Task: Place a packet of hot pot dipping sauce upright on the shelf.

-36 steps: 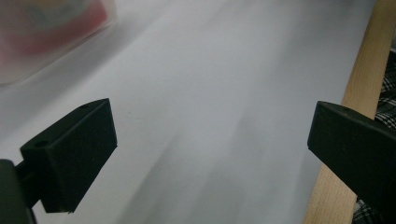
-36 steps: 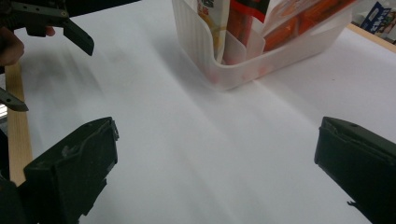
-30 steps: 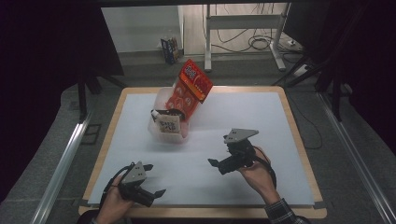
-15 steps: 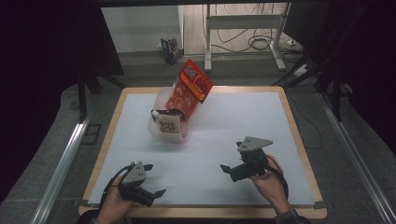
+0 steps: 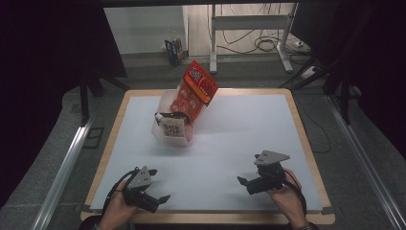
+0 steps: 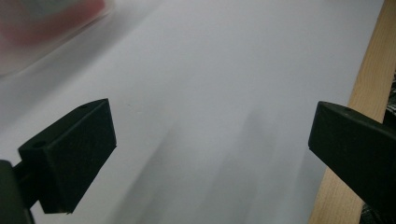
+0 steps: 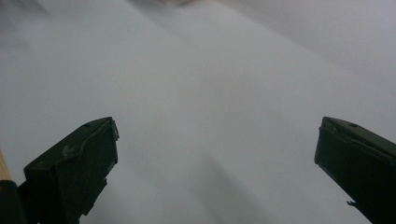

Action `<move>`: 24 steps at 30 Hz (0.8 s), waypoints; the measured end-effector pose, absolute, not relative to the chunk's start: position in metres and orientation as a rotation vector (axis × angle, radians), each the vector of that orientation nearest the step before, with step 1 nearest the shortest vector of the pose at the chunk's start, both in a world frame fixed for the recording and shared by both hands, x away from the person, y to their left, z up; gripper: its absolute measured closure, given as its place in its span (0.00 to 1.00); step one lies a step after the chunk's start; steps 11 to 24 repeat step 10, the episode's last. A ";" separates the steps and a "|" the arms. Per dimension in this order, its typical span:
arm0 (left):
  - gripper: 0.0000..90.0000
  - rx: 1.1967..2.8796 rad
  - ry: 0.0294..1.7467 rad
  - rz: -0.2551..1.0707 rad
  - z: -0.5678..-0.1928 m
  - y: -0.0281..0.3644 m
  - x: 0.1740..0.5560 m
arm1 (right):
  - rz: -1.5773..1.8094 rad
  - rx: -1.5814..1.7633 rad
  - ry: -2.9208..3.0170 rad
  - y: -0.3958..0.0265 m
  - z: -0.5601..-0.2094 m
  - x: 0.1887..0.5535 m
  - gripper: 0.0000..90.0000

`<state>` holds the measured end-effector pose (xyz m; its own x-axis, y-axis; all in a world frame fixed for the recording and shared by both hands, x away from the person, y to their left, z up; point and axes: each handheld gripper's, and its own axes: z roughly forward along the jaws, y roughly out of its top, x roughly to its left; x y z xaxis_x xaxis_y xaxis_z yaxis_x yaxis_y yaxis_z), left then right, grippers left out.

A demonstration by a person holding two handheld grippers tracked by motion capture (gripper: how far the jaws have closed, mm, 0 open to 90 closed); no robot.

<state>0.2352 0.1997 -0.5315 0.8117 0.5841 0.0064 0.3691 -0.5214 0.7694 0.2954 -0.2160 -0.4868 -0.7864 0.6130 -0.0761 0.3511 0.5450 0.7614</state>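
red snack bag (image 5: pixel 195 90) print unreadable; left tongs (image 5: pixel 160 197) and right tongs (image 5: pixel 244 184) spread.

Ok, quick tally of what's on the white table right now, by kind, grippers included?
Clear plastic containers: 1, the clear bin at the far left of the table.
Red snack bags: 1, the red bag standing tilted in that bin.
Hand-held grippers: 2, left hand-held gripper and right hand-held gripper, both open and holding nothing.
Total: 4.
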 end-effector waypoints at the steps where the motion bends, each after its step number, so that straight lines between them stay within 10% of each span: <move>1: 0.01 2.180 0.698 0.337 -0.532 0.200 0.235 | 1.082 0.797 2.462 -0.216 -0.490 0.294 0.00; 24: 0.00 2.199 0.706 0.346 -0.533 0.198 0.236 | 1.033 0.824 2.517 -0.216 -0.502 0.294 0.00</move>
